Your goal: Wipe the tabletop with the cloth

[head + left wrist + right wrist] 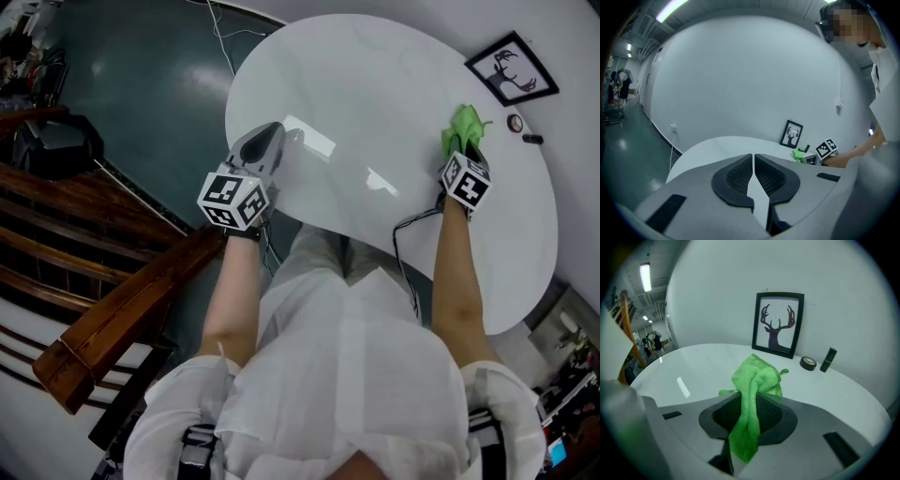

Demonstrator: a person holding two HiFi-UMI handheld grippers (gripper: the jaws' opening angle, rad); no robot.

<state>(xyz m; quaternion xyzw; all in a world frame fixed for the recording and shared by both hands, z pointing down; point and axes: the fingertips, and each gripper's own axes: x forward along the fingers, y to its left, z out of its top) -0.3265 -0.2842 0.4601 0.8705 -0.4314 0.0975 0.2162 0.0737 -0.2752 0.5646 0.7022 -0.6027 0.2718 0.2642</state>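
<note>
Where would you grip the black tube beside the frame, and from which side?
The upper half of the tube, jaws level, coming from the open side of the table. It stands upright and slim, the wall is behind it, and the low round case beside it would likely stay below the jaws.

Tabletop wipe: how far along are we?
Done: the green microfibre cloth is clamped in the right tool. In hand: it is over the far right of the white oval tabletop. Remaining: the wiping; no wiped streaks show. The left tool is shut, empty.
</note>
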